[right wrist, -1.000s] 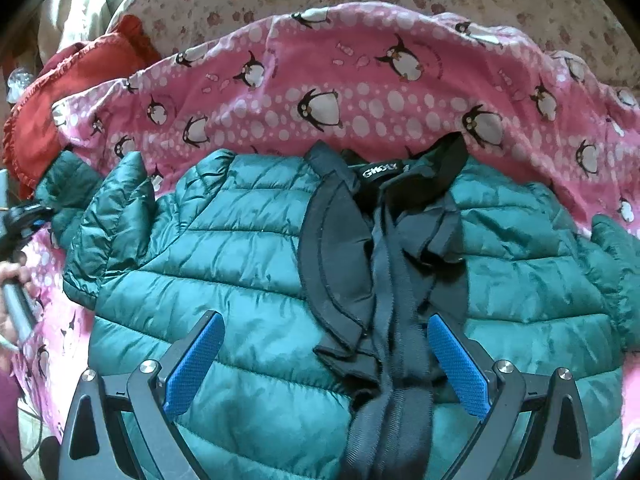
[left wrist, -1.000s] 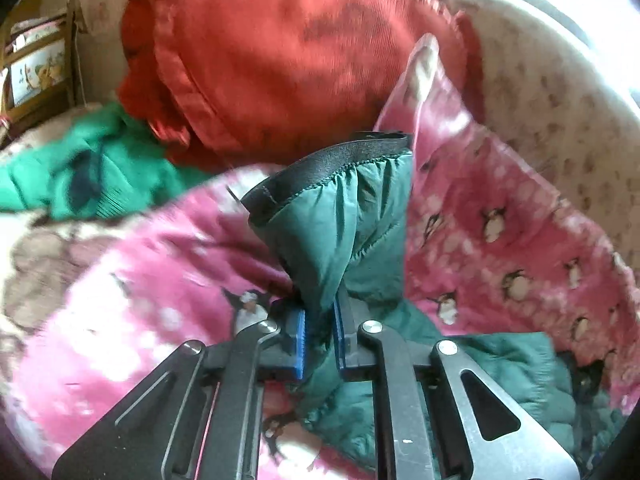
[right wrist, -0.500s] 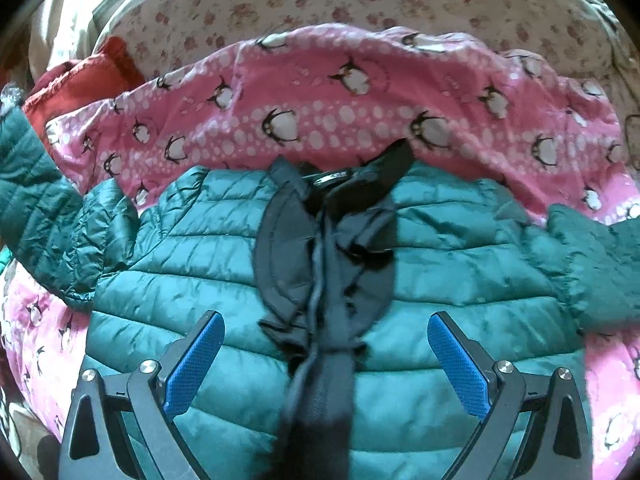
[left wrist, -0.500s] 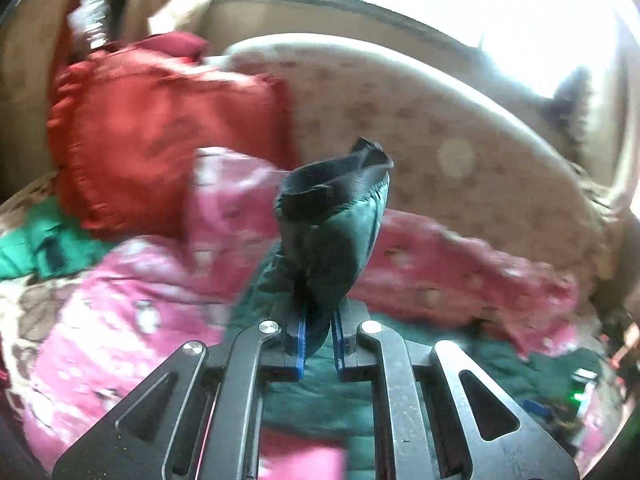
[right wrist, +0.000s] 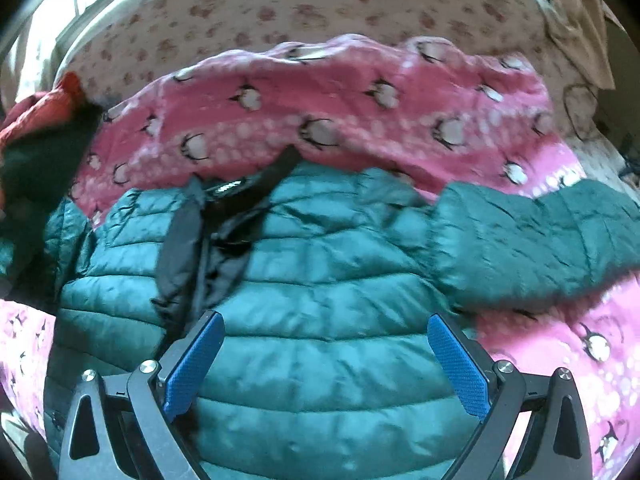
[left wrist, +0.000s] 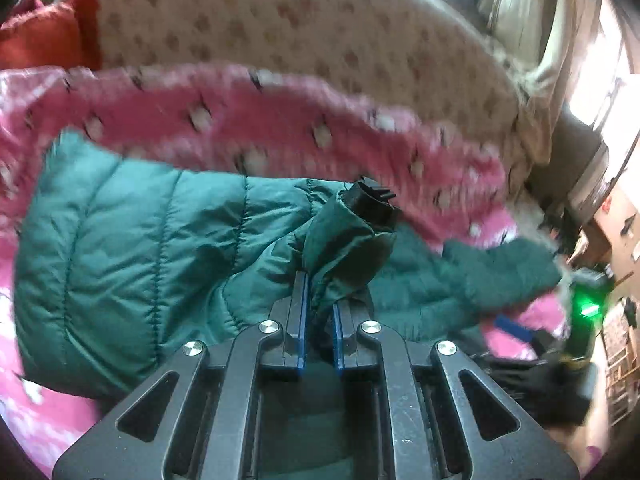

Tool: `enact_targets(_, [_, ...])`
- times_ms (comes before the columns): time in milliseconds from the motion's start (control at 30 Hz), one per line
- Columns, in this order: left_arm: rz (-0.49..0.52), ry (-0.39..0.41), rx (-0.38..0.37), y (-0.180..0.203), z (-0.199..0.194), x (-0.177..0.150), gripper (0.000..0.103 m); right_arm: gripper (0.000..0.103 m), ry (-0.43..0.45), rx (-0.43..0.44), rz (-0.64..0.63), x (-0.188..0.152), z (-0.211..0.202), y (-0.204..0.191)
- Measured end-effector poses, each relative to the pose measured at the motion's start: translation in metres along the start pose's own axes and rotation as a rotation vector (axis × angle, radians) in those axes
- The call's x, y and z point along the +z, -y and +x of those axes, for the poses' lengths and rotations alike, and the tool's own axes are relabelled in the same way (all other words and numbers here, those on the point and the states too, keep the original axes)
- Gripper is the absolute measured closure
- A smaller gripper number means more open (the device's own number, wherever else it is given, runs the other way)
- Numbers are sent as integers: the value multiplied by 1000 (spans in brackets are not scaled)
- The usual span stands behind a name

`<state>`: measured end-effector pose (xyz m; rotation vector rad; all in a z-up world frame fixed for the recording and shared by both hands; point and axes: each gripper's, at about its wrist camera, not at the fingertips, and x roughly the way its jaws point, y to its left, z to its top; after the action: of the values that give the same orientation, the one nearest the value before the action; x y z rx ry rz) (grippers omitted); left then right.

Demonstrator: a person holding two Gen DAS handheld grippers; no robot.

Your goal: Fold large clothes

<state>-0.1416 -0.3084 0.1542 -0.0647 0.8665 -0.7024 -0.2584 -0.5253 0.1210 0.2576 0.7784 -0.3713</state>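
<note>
A teal quilted puffer jacket (right wrist: pixel 320 320) lies spread on a pink penguin blanket (right wrist: pixel 360 112), its black collar and lining (right wrist: pixel 208 248) left of centre. My left gripper (left wrist: pixel 319 300) is shut on the jacket's left sleeve cuff (left wrist: pixel 352 240), which has a black elastic edge, and holds it over the jacket body (left wrist: pixel 120 248). My right gripper (right wrist: pixel 326 364) is open and empty, just above the jacket's lower front. The other sleeve (right wrist: pixel 540 236) stretches out to the right.
A sofa back with a floral cover (right wrist: pixel 320 4) rises behind the blanket. A red cushion (left wrist: pixel 44 36) sits at the far left. The right gripper's body with a green light (left wrist: pixel 588 308) shows at the right of the left wrist view.
My left gripper has swung the sleeve cuff rightward from over the blanket edge to over the jacket body. My right gripper has shifted right, so the collar now sits left of centre.
</note>
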Motion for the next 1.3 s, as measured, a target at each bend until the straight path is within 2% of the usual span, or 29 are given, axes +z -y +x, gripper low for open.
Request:
enact_targets(200, [-34,-149,5,8,56,-35,94,2,-2,10,34,-8,-2,22])
enact_targets(300, [18,-150,40,19,59,-44,91,2,-2,36,68,-9,-1,28])
enact_targets(333, [46,-157,38,23,58,-43,84,2,-3,46,79,-9,-2,29])
enact_targets(367, [76,-179,15,27,53,-43,69,2,-5,57,90,-10,-2,29])
enact_targets(433, [81,-200,-45,24,43,-42,53,2,-6,84,106,-10,-2,27])
enact_targets(467, [77,-196,-58,22,32,-40,49,2,-6,100,116,-9,-2,26])
enact_targets(533, [91,-171,-14,15,6,-36,49,2,-8,132,136,-8,-1,22])
enact_targets(700, [61,-95,21,-29,-52,-29,49,2,-41,242,182,-3,9,6])
enact_targets(833, [-4,-26,150,-82,-80,-28,49,2,-71,260,154,-1,24,-17])
enact_targets(933, [-98,-27,240,-124,-84,-31,49,2,-106,308,128,3,43,-39])
enact_targets(967, [-141,-38,259,-139,-83,-33,49,8,-118,323,119,4,49,-44])
enact_targets(1000, [-153,-48,258,-148,-83,-34,49,24,-135,338,103,5,56,-51])
enact_targets(1033, [-174,-52,268,-157,-84,-37,49,36,-152,341,70,5,63,-60])
enact_targets(1067, [-188,-53,279,-163,-83,-39,49,60,-148,327,42,5,64,-67])
enact_targets(1133, [-202,-54,290,-170,-81,-42,49,69,-94,297,-4,7,55,-72])
enact_targets(1167, [-206,-55,290,-172,-79,-43,49,81,-58,284,-23,9,47,-71])
enact_targets(1233, [-209,-61,289,-174,-76,-44,49,82,46,229,-54,16,24,-63])
enact_targets(1300, [-204,-68,280,-174,-70,-45,49,84,113,171,-58,24,8,-49])
